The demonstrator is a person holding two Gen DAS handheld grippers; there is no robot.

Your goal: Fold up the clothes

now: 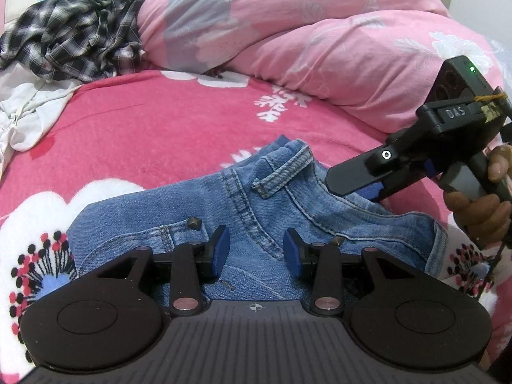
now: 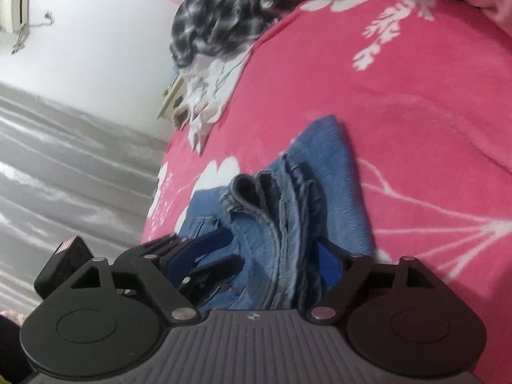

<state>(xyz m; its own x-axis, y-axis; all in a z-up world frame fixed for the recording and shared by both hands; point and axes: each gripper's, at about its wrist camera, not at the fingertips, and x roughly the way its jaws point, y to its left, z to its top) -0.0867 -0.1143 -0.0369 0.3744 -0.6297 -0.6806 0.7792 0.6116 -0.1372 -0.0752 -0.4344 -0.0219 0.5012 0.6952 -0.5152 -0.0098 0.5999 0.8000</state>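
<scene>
Pink floral duvet point(image 1: 320, 48), red blanket point(image 1: 153, 121)

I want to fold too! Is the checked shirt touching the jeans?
Apart. In the left wrist view, bare pink blanket lies between the checked shirt and the jeans.

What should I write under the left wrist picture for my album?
Folded jeans on a pink bed, the left tool over them and the right tool at their edge.
</scene>
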